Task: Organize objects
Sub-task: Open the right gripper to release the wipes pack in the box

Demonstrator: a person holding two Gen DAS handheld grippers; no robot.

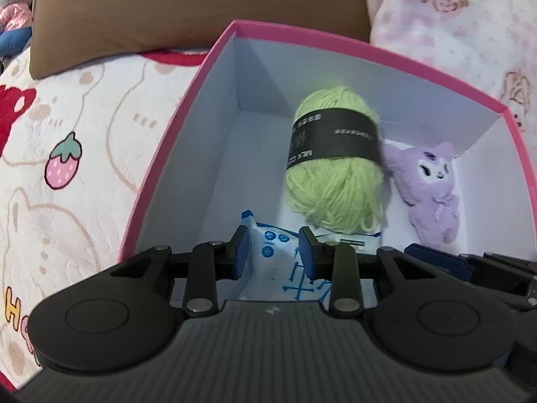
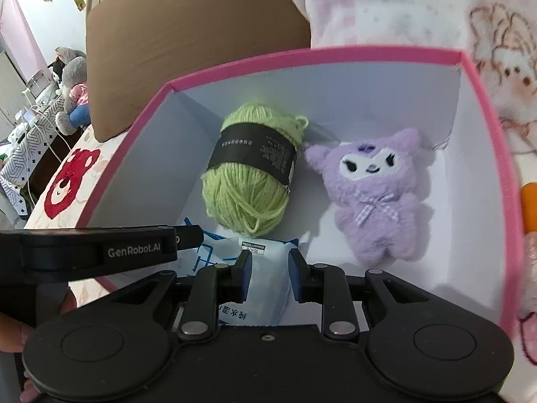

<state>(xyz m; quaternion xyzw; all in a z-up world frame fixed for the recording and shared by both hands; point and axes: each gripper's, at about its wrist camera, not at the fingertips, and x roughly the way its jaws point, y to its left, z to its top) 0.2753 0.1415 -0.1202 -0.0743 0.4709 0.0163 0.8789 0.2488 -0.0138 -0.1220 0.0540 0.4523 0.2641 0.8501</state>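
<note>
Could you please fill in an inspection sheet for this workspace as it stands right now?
Surface: bed blanket with strawberry and bear print.
Job's things: pink box, open, holding green yarn ball, purple plush toy beside it, and white-and-blue wet wipes pack at the near end.
Clutter: brown cardboard box behind the pink box.
Grippers: left gripper and right gripper both closed on the wipes pack, over the box's near end.
Cables: white cable on a far desk.
Surroundings: grey plush toy in the background; floral blanket to the right.
</note>
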